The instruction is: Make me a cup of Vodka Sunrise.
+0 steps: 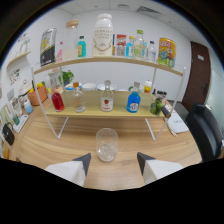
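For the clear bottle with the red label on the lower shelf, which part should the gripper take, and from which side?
Probably the wide body of the red-label bottle, approached straight from the front. It stands upright with free space at both sides, and the open gripper already faces it beyond the glass. Its neck is thin.

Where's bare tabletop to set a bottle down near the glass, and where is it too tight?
Bare wood lies on either side of the glass, between it and the shelf legs, and just ahead of the open gripper. The lower shelf is crowded: red bottle, clear bottles, blue bottle.
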Tool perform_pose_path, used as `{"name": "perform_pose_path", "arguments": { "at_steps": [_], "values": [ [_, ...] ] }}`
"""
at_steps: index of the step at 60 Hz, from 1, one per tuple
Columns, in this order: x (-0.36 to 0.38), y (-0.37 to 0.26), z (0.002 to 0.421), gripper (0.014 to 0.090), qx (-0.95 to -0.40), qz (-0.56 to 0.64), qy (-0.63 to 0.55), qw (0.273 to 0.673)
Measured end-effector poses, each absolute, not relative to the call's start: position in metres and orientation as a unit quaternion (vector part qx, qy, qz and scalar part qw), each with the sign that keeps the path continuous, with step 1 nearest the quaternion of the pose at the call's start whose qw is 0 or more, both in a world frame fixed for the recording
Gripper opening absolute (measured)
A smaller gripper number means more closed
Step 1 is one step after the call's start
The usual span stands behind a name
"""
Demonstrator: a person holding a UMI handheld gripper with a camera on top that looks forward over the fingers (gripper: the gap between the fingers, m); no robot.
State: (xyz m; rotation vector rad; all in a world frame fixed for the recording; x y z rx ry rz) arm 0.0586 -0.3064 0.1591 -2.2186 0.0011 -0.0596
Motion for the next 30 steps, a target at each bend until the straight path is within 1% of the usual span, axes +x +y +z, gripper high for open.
{"name": "perform_pose_path", "arguments": {
  "at_steps": [19,25,30],
  "values": [
    [0.049,-0.324,0.158,0.0862,-0.896,-0.036,0.016,0.443],
    [0.032,-0.336,0.153,0.0857,-0.896,-0.033,0.026,0.442],
    [0.005,-0.339,0.153,0.0853,-0.893,-0.02,0.03,0.449]
  ]
}}
